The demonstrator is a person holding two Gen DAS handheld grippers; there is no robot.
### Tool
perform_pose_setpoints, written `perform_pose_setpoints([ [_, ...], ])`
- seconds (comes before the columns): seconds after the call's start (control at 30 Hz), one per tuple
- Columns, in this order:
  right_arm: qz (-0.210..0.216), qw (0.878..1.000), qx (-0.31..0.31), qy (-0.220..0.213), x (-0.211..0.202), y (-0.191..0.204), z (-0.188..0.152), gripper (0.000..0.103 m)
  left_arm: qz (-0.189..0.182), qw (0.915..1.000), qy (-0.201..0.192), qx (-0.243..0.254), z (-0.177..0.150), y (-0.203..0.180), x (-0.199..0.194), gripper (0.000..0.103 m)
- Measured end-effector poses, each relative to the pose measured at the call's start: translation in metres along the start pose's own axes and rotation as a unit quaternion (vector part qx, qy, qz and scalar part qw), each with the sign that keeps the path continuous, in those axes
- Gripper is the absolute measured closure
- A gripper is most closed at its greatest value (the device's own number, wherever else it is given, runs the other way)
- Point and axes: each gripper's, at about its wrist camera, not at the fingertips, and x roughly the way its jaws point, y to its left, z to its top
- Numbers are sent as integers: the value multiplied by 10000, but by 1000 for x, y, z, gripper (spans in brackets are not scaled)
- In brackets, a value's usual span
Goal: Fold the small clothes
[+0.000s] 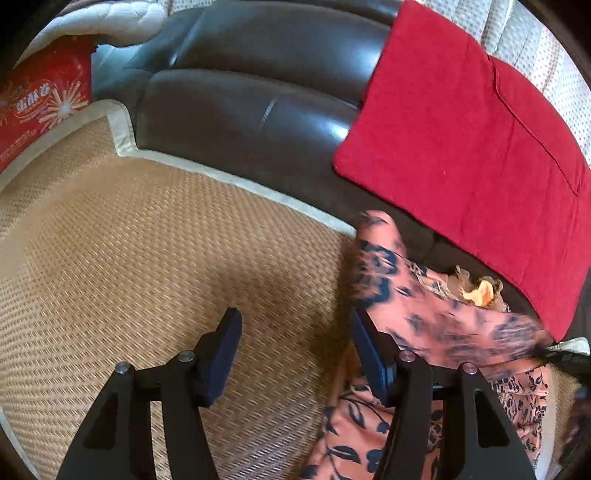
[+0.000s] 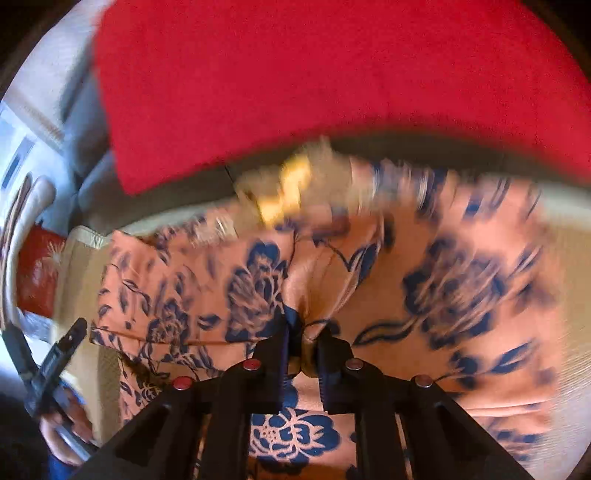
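A small orange garment with a dark blue flower print [image 2: 406, 280] lies on a woven straw mat [image 1: 147, 240]. My right gripper [image 2: 303, 334] is shut on a bunched fold of the garment and holds it up; the cloth around it is motion-blurred. My left gripper [image 1: 295, 325] is open and empty over the mat, just left of the garment [image 1: 424, 306]; its right finger [image 1: 365, 350] is at the cloth's edge. The left gripper also shows at the left edge of the right wrist view [image 2: 62, 350].
A dark leather sofa back [image 1: 258, 92] rises behind the mat. A red towel [image 1: 472, 147] is draped over it, close above the garment. A red printed box [image 1: 40, 103] stands at the far left. A white quilt [image 1: 110, 22] lies on top.
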Motion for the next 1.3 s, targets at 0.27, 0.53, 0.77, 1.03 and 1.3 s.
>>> perform_pose_setpoints([
  [0.27, -705, 9970, 242, -229, -23, -69, -32, 38, -525, 9974, 243, 423, 14, -53, 27, 31],
  [0.53, 361, 9871, 902, -1273, -71, -85, -33, 31, 265, 9770, 980, 1877, -12, -103, 97, 70],
  [0.77, 1304, 9746, 1804, -262, 8, -130, -33, 37, 110, 9767, 1013, 1889, -15, -106, 99, 75],
  [1.03, 1445, 9702, 1856, -578, -12, -144, -29, 16, -47, 9795, 1058, 1715, -8, -98, 90, 72],
  [1.3, 1089, 9868, 1106, -466, -122, -166, -145, 16, -386, 9856, 951, 1345, -67, -6, -28, 31],
])
